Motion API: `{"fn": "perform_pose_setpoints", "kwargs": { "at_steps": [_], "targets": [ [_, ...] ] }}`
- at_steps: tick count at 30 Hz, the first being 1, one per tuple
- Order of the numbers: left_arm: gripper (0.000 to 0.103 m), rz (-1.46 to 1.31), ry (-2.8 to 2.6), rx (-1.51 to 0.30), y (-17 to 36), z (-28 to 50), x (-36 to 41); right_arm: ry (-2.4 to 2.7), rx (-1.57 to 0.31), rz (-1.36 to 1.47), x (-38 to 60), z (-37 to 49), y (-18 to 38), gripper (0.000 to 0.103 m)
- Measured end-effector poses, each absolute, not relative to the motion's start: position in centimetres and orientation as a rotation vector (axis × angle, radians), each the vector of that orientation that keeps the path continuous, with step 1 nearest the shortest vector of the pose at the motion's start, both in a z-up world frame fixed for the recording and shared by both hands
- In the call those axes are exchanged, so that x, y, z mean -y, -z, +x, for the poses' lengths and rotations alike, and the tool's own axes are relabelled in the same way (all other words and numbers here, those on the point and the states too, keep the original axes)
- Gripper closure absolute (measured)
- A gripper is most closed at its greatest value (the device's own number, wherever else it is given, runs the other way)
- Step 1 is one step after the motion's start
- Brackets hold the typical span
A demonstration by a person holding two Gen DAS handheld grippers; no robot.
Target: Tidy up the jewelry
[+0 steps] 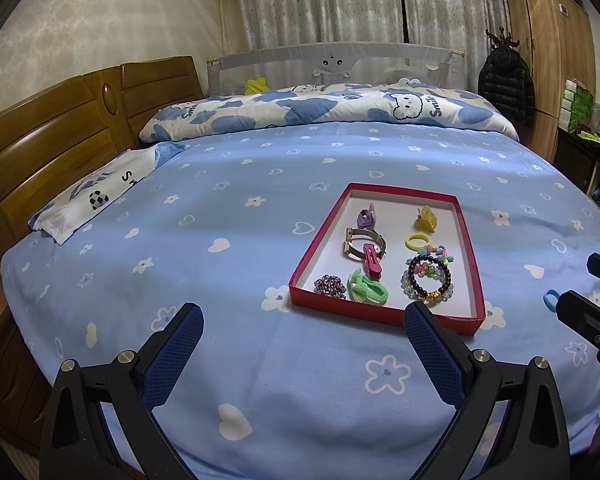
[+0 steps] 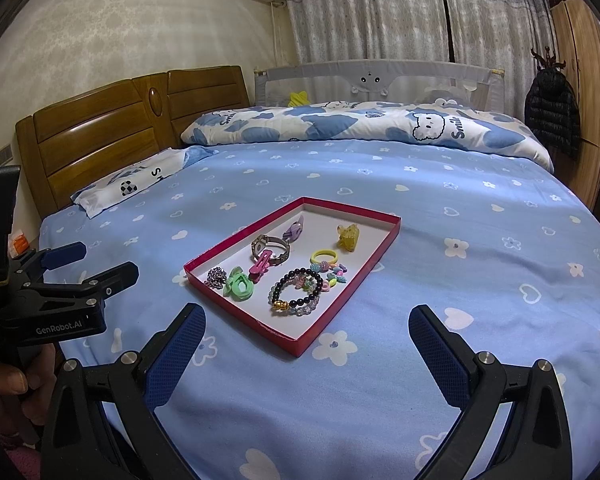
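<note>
In a curtained bedroom, a blue flower-print bed sheet point(image 1: 228, 184) carries a shallow red cardboard tray point(image 2: 236, 312) of beaded bracelets point(image 1: 428, 280) and clips, while both left hand-held gripper point(image 1: 304, 324) and right hand-held gripper point(image 2: 308, 324) hover spread wide, empty.

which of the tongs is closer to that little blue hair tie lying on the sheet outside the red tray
Right. The blue hair tie lies just beside the right tongs, by the fingertips. The left tongs hover open nearer the red tray, well to its left.
</note>
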State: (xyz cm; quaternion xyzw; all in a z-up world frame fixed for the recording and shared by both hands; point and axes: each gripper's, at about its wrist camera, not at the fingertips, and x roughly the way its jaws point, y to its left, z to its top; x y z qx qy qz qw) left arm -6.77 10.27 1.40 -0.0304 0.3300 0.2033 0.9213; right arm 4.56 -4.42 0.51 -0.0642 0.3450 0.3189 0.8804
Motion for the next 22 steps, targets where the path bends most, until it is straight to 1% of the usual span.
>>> {"fn": "perform_pose_setpoints", "kwargs": {
  "at_steps": [22],
  "targets": [
    [0.002,-0.067,-0.412,-0.684,-0.97,-6.36,-10.25,-0.666,-0.728,-0.127,3.89,4.59,-0.34,0.001]
  ]
}}
